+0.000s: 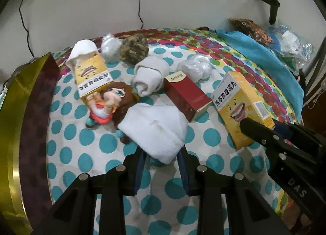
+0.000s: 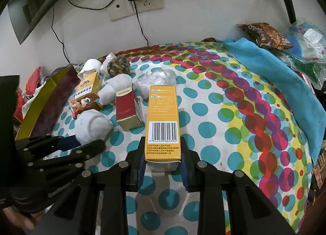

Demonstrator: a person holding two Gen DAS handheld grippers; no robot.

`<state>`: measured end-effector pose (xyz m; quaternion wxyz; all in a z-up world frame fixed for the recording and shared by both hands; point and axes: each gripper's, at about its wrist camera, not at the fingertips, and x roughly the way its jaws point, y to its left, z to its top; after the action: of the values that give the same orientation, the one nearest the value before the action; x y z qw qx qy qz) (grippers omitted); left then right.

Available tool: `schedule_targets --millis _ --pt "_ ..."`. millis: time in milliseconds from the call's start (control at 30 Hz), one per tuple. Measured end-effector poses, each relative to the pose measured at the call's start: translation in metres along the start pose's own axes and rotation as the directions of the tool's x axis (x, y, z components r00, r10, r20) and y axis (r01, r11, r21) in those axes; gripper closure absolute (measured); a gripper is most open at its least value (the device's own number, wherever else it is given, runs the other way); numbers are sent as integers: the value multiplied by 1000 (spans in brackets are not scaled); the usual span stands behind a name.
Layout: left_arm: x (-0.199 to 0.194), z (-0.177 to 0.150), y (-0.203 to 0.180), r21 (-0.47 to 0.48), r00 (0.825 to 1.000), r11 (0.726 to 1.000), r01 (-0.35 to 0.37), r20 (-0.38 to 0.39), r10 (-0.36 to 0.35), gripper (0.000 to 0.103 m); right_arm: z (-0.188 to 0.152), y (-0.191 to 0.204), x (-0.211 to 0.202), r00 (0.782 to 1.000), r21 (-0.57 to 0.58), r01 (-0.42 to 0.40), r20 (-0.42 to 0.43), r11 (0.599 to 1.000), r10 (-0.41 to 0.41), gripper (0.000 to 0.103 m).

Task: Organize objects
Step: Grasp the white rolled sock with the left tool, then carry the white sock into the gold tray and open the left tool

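White sock (image 1: 154, 131) pinched; doll (image 1: 110, 100), red box (image 1: 185, 96) behind.

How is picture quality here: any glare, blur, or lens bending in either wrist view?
Left wrist view: strong fisheye bending at the edges, the gold box glares along its rim, the doll looks slightly soft. Right wrist view: same bending, a bright ceiling-light reflection top left, and the barcode on the yellow box reads sharply.

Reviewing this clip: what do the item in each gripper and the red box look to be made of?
White sock, left gripper: soft knit fabric, ribbed cuff. Yellow box, right gripper: printed cardboard, crisp folded edges, barcode. Red box: probably glossy card, gold end.
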<state>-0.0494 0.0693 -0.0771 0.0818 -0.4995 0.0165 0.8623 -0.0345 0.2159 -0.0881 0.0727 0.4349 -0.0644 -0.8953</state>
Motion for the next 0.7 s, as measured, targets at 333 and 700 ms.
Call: schedule_targets --millis 333,700 --pt "-35 -9 18 -27 998 999 -42 48 43 72 0 -1 0 1000 0 12 25 1000 -12 76" --pt "-80 -17 57 -86 989 992 -96 103 105 72 3 -6 2 993 12 65 100 998 -65 76"
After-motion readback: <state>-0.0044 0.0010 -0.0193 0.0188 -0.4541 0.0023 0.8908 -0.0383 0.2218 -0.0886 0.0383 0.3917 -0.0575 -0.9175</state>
